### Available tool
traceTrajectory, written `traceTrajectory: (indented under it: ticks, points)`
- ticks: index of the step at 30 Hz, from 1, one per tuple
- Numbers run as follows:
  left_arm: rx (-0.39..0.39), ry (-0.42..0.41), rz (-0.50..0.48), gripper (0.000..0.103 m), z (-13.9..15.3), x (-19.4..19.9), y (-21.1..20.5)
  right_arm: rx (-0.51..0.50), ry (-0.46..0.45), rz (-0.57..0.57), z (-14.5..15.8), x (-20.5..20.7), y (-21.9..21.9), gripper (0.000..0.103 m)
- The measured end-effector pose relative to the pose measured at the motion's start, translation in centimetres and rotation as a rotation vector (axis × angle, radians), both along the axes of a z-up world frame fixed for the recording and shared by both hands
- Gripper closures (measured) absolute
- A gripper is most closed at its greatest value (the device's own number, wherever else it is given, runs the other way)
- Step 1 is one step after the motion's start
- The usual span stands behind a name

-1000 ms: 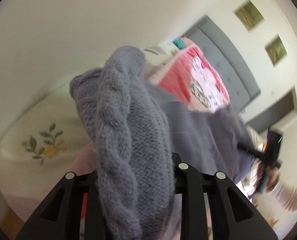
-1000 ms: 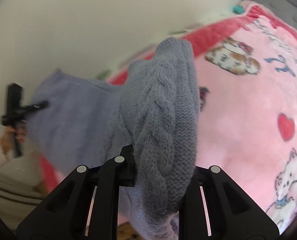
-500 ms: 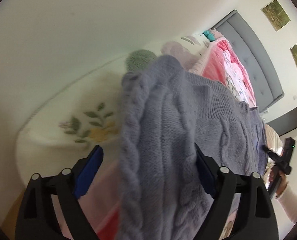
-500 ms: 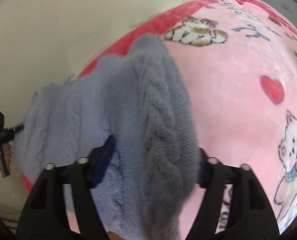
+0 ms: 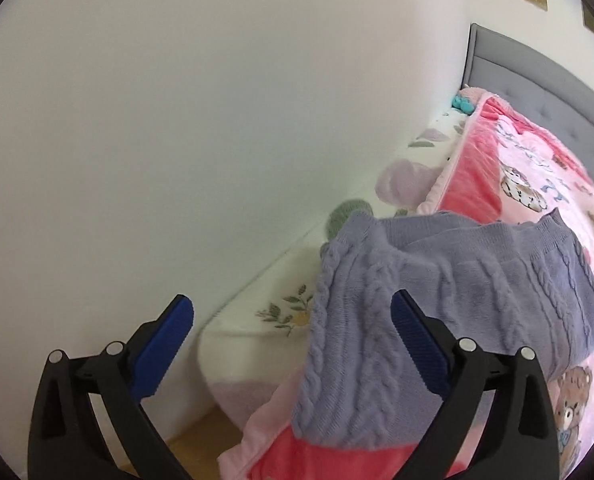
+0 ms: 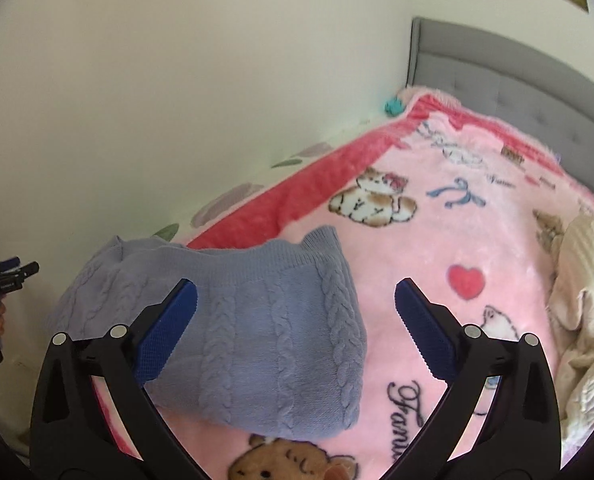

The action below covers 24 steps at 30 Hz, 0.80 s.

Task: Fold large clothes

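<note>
Lying folded on the pink blanket [image 6: 497, 240] near the foot of the bed, by the wall-side edge, the lavender cable-knit sweater [image 6: 281, 332] is seen as a thick, doubled bundle with rope-like braids running down it and a ribbed edge turned toward the headboard [image 6: 497, 76]. No part of it is gripped. The jaws of the left gripper [image 5: 293, 320] have just been opening and are spread wide, nothing pressed between the blue pads; the same is seen of the right gripper [image 6: 297, 304]. A floral sheet [image 5: 257, 328] is exposed between blanket and wall. A cream garment [image 6: 585, 300] is heaped at the blanket's right edge, well apart from the sweater. A teal object [image 6: 394, 106] is tucked by the headboard.
</note>
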State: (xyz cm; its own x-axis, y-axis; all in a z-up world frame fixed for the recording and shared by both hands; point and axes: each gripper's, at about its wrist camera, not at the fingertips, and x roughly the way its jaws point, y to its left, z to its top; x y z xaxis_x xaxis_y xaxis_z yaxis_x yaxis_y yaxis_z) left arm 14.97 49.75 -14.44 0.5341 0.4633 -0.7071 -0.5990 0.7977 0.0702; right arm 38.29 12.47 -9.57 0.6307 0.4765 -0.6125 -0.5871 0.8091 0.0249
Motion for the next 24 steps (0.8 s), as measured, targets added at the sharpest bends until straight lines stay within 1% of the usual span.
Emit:
traceTrajectory:
  ticks: [1, 3, 6, 8, 11, 13, 15, 17, 19, 24]
  points:
    - [0.027, -0.003, 0.007, 0.005, 0.9, -0.5, -0.8, 0.011, -0.01, -0.009, 0.4, -0.8, 0.1, 0.008]
    - [0.067, -0.009, 0.072, 0.005, 2.7, -0.3, -3.4, 0.025, -0.012, -0.033, 1.1, -2.5, 0.6, 0.008]
    - [0.028, -0.019, 0.086, 0.005, 4.6, 0.1, -6.9, 0.03, 0.005, -0.069, 1.6, -4.6, 1.1, 0.008]
    - [0.025, -0.046, 0.073, 0.005, 6.0, 0.2, -9.0, 0.019, -0.013, -0.078, 2.1, -5.7, 1.1, 0.008]
    - [-0.009, -0.072, 0.059, 0.005, 7.7, 0.3, -11.4, 0.004, -0.055, -0.076, 3.1, -7.5, 0.8, 0.008]
    - [-0.031, -0.078, 0.039, 0.005, 8.7, 0.1, -12.9, -0.017, -0.054, -0.07, 3.6, -8.2, 0.7, 0.008]
    - [-0.058, -0.068, 0.017, 0.005, 9.1, 0.2, -14.3, -0.011, -0.033, -0.03, 3.9, -8.6, 0.4, 0.008]
    - [-0.077, -0.051, -0.003, 0.005, 9.5, 0.0, -15.7, -0.002, -0.024, -0.021, 4.2, -9.2, -0.1, 0.008]
    - [-0.079, -0.046, -0.012, 0.005, 9.8, -0.3, -17.1, -0.005, -0.017, -0.014, 4.4, -9.8, -0.7, 0.008]
    - [-0.089, -0.014, -0.066, 0.005, 9.1, -0.1, -19.9, -0.024, -0.038, -0.017, 4.3, -11.0, -1.6, 0.008]
